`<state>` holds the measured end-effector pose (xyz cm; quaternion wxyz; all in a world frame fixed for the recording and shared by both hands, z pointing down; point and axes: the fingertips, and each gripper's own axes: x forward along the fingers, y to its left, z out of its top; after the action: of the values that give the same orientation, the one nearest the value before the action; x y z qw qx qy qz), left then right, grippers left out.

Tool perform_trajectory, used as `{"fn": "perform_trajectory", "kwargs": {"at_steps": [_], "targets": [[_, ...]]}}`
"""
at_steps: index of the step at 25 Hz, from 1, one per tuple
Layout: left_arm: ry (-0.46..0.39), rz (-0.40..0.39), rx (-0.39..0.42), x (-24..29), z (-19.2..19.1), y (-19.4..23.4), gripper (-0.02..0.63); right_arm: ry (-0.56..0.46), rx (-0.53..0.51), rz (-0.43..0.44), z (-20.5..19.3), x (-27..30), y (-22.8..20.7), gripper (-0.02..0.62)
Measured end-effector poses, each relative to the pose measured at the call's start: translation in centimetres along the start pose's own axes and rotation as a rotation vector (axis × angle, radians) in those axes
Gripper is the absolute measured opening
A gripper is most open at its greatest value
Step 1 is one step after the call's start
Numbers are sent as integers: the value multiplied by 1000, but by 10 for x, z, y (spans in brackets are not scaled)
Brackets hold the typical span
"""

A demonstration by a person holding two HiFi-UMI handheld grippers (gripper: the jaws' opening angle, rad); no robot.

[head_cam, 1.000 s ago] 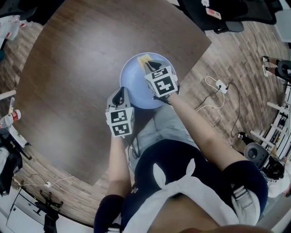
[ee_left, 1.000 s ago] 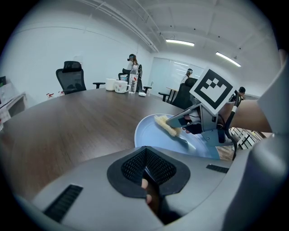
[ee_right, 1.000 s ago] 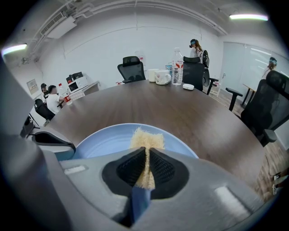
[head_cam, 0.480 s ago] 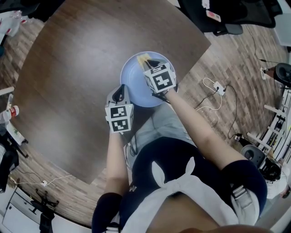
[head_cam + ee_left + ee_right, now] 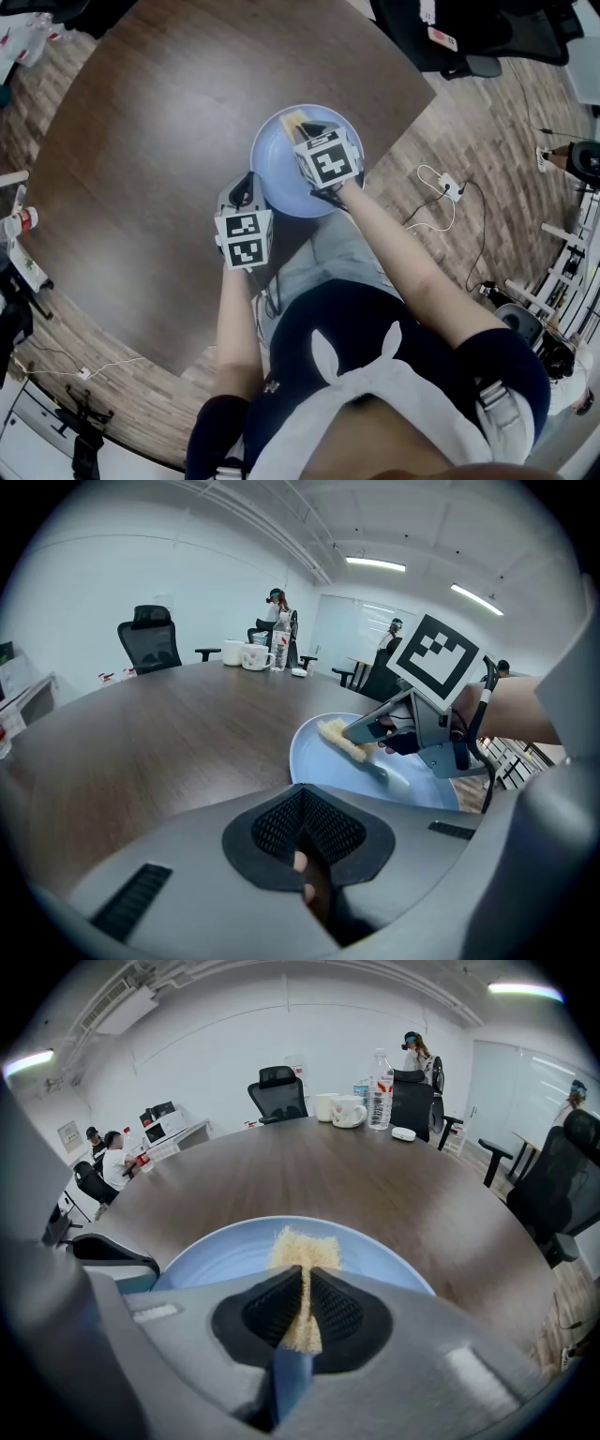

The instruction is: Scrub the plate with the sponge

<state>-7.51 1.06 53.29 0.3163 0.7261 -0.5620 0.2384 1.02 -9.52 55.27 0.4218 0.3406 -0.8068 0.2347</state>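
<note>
Dark wood-grain table (image 5: 141, 141) fills most of the head view, with the person standing at its near edge, both forearms reaching forward. Nearest, the left gripper (image 5: 246, 190) sits at the near-left rim of the pale blue plate (image 5: 277, 173). Its jaws are closed together, with none of the task's things between them, and I cannot tell whether it touches the rim. Further on, the right gripper (image 5: 314, 128) reaches over the plate. Its pads are clamped on the yellow sponge (image 5: 302, 1246), whose free end sticks out ahead and lies on the far half of the plate's face. At the far end of the table stand two mugs (image 5: 347, 1110) and a water bottle (image 5: 380, 1077), with an office chair (image 5: 281, 1091) behind.

By my reading, scrubbing is under way: the sponge is gripped and down on the plate. No foam or dirt shows, so how much has been covered cannot be read; the near half and the rim probably remain
</note>
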Motion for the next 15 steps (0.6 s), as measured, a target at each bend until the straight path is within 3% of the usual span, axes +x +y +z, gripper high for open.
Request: {"fn": "perform_trajectory", "kwargs": {"at_steps": [15], "targets": [[-7,0,-2,-1,0,3,6,-23,-41,32,7,2,26,25]]}}
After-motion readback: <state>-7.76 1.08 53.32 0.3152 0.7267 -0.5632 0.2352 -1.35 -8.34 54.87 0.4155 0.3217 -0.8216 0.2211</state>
